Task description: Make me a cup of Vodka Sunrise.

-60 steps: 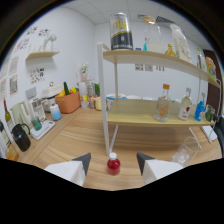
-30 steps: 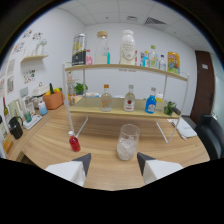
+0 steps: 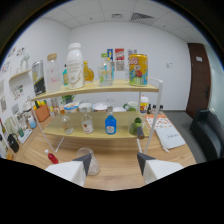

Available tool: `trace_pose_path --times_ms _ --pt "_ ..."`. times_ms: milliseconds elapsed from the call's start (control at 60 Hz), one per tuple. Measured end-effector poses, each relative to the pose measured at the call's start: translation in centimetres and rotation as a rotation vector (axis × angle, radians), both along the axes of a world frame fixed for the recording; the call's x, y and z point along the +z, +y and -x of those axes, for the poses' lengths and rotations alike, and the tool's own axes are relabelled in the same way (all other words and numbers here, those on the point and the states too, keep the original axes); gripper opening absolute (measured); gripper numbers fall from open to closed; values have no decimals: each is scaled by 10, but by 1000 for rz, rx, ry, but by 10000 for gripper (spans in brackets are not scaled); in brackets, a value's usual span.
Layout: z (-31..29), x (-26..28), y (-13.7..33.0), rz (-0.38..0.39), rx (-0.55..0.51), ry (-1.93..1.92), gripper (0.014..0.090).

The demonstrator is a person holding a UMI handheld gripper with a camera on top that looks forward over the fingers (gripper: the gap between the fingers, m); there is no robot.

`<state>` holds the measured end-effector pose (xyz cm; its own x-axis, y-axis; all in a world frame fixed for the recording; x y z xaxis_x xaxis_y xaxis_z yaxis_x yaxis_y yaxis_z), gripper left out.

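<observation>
My gripper (image 3: 114, 161) is open, with nothing between its two pale fingers (image 3: 82, 163). A clear glass cup (image 3: 86, 159) stands on the wooden table (image 3: 117, 167), just ahead of the left finger and partly hidden by it. A small red-capped bottle (image 3: 51, 158) stands further left on the table. Beyond them is a two-tier wooden shelf (image 3: 100, 90). Its lower tier holds a clear bottle (image 3: 87, 124), a blue bottle (image 3: 110, 124) and a green bottle (image 3: 136, 126). A white bottle (image 3: 75, 65) and a yellow jar (image 3: 137, 69) stand on the top tier among others.
A white paper sheet (image 3: 167, 132) lies on the table to the right of the shelf. A dark chair (image 3: 207, 132) and a brown door (image 3: 197, 75) are at the far right. A small wall shelf (image 3: 17, 82) hangs on the left wall.
The view has swung to the right. The cup went from between the fingers to beside the left finger. The red-capped bottle slid further left, and the shelf came closer.
</observation>
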<state>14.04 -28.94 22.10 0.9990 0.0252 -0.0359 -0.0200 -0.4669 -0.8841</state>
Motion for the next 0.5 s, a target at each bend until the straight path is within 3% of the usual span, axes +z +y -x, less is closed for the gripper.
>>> trace_pose_path --times_ms 317,500 --pt "-44 66 65 -107 5 -13 852" --pt "-48 125 86 -222 13 -21 850"
